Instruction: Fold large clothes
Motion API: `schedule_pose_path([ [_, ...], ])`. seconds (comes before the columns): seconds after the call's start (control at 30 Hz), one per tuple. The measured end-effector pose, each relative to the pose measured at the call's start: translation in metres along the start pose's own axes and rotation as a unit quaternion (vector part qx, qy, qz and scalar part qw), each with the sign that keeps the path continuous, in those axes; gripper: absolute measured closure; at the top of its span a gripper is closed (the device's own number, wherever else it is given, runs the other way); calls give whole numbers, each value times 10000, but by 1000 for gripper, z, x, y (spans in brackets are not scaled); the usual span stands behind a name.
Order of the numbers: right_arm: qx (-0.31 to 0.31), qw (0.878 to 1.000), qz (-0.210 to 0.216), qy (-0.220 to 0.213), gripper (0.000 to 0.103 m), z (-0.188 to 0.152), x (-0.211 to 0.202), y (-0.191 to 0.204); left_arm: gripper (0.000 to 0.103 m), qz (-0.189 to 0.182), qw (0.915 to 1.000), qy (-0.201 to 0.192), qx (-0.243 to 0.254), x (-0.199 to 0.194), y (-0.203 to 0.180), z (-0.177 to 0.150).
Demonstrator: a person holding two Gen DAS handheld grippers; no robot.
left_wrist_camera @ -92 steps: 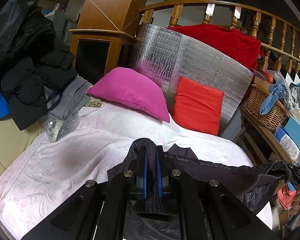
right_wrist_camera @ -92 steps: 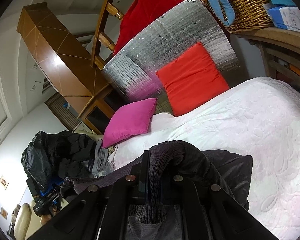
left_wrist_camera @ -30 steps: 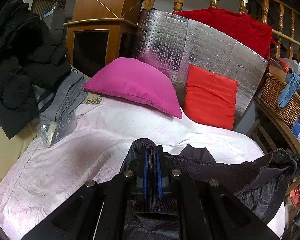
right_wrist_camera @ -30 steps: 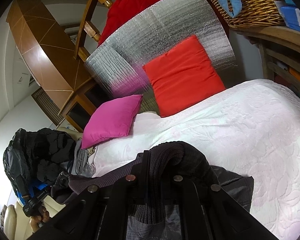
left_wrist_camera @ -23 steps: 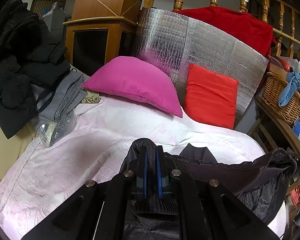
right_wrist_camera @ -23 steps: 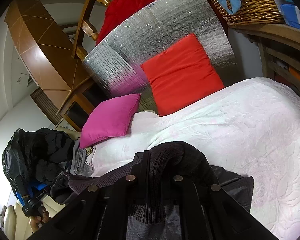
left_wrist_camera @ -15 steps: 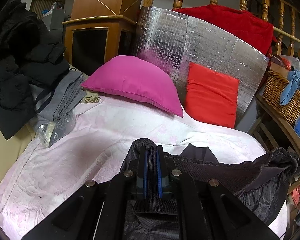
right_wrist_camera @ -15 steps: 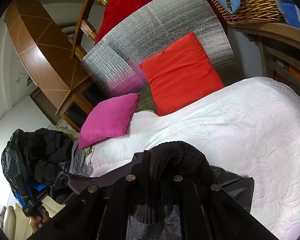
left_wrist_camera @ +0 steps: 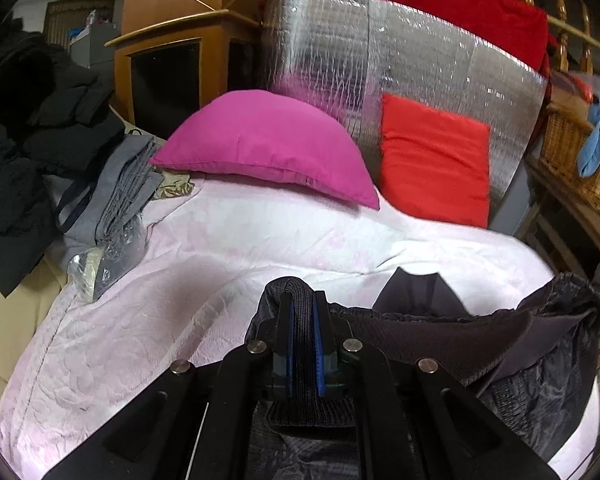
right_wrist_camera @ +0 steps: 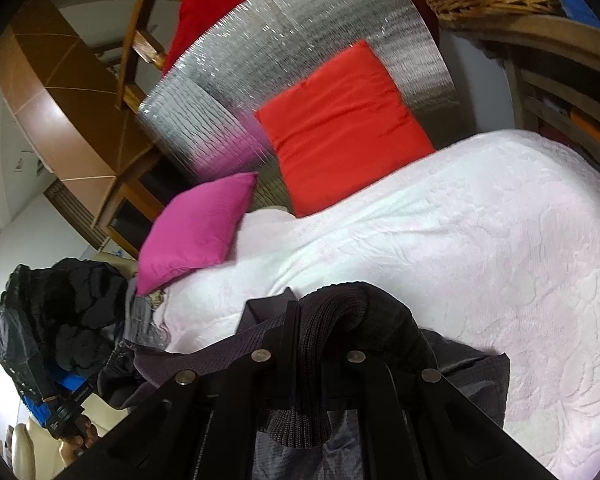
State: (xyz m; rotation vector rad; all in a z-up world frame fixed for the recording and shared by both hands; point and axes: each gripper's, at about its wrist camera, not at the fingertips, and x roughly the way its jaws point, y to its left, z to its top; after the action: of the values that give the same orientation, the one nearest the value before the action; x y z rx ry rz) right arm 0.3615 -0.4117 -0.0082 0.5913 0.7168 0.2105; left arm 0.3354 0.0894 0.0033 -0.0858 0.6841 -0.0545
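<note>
A dark grey jacket (left_wrist_camera: 512,364) with a ribbed knit hem hangs between my two grippers over the pale pink bedspread (left_wrist_camera: 140,320). My left gripper (left_wrist_camera: 302,308) is shut on the ribbed hem, which bulges up between its blue pads. In the right wrist view the jacket (right_wrist_camera: 464,376) trails down to the right, and my right gripper (right_wrist_camera: 320,312) is shut on another part of the ribbed band, which folds over its tips. The stretched hem (right_wrist_camera: 188,360) runs left toward the other hand (right_wrist_camera: 76,436).
A magenta pillow (left_wrist_camera: 268,144) and a red cushion (left_wrist_camera: 432,164) lean on a silver foil panel (left_wrist_camera: 380,56) at the bed's head. Black and grey clothes (left_wrist_camera: 40,136) pile up at the left. A wicker basket (left_wrist_camera: 576,152) sits on a wooden shelf at right.
Both grippers have sunk toward the bedspread and moved forward with the jacket held; the pillows and foil panel look larger and nearer. The grips have not changed.
</note>
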Motion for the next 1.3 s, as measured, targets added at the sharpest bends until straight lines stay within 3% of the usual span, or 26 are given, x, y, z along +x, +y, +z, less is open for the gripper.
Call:
schedule_pose_path([
  [0.53, 165, 9986, -295, 417, 96, 1, 53, -23, 94, 239, 9974, 684, 61, 66, -3, -5],
  [1.1, 720, 9939, -307, 782, 96, -2, 89, -56, 94, 226, 9931, 1155, -10, 109, -4, -7],
  [1.3, 834, 9928, -282, 817, 96, -7, 99, -66, 94, 209, 9935, 1117, -44, 120, -3, -8],
])
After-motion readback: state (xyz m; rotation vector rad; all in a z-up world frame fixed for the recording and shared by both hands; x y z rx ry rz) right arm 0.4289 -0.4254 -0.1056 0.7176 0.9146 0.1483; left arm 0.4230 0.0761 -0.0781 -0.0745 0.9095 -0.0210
